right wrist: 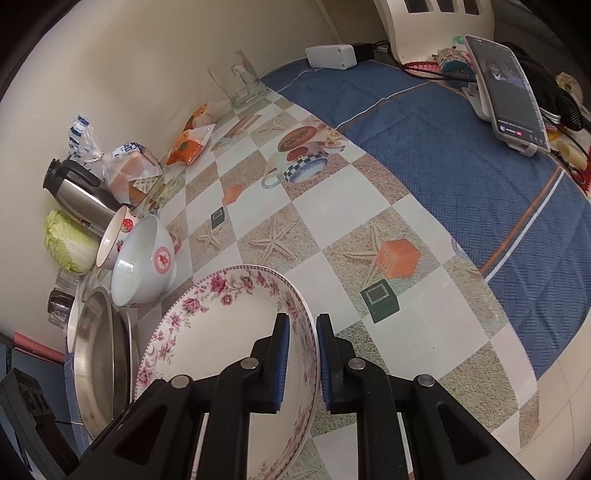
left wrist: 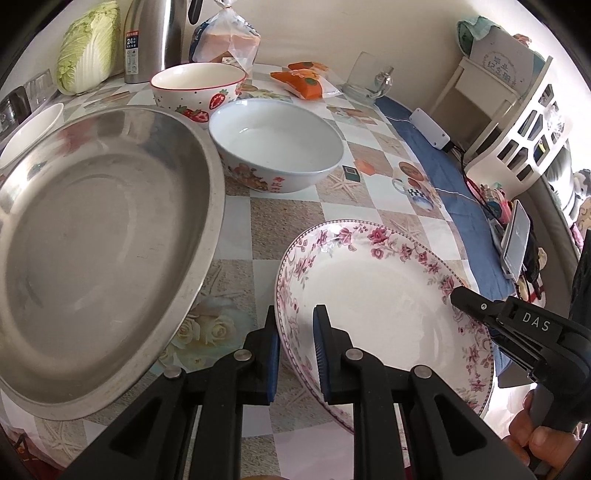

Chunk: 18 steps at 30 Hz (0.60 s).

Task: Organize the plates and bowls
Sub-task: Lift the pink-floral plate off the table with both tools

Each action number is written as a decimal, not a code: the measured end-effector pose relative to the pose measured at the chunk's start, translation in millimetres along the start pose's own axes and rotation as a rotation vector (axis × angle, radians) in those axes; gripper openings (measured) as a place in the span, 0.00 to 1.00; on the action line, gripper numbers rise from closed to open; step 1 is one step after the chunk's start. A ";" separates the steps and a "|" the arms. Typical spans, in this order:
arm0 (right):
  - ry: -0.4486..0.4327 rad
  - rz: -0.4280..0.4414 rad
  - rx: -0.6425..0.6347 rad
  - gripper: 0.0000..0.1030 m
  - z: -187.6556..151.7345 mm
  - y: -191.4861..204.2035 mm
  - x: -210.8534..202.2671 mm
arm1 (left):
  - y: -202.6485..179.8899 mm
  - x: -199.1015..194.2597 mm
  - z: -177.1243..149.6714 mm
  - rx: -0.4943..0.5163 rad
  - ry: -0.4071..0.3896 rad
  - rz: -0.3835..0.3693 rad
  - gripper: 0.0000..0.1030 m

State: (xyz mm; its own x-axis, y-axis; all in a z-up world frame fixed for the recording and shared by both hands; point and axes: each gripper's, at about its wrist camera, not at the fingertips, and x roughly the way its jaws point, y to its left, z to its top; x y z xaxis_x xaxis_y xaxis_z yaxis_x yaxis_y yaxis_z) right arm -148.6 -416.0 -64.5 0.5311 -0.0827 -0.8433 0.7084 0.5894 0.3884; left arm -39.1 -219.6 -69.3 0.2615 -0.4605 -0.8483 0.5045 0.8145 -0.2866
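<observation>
Left wrist view: left gripper [left wrist: 295, 325] is clamped on the near-left rim of the floral plate [left wrist: 380, 295], blue pads either side of the rim. Right gripper [left wrist: 456, 293] comes in from the right and grips the opposite rim; a hand [left wrist: 532, 439] holds its handle. The plate sits tilted over the table [left wrist: 280, 221], toward its near edge, rim lifted on the left side. Steel pan [left wrist: 99, 236] is just beside the plate at the table's left edge. White bowl [left wrist: 277, 144] sits behind the pan, touching the strawberry bowl [left wrist: 199, 88] further back. Right wrist view: right gripper [right wrist: 300, 325] clenched on the plate rim [right wrist: 221, 288], one finger inside, one outside. Cabbage [left wrist: 88, 48], kettle [left wrist: 155, 33] and bread bag [left wrist: 225, 37] line the far edge.
</observation>
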 end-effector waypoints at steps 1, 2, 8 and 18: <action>-0.003 -0.001 0.000 0.16 0.1 -0.4 -1.2 | -0.7 0.2 -0.2 0.003 0.001 -0.001 0.17; -0.005 -0.002 0.002 0.16 0.2 -1.2 -2.3 | -1.4 0.4 -0.3 0.006 0.002 -0.002 0.17; -0.012 -0.009 0.014 0.16 -0.1 -5.4 -6.1 | -6.0 1.5 -1.2 0.026 0.008 -0.009 0.17; -0.040 -0.003 0.009 0.16 -0.3 -4.1 -15.2 | -8.1 -4.6 2.1 0.038 -0.013 -0.015 0.17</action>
State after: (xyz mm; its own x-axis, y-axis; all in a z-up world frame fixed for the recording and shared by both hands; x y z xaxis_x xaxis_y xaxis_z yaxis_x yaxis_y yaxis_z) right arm -159.7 -416.9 -53.4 0.5469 -0.1172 -0.8290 0.7142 0.5820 0.3888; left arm -42.6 -224.8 -62.1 0.2643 -0.4776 -0.8379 0.5393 0.7934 -0.2821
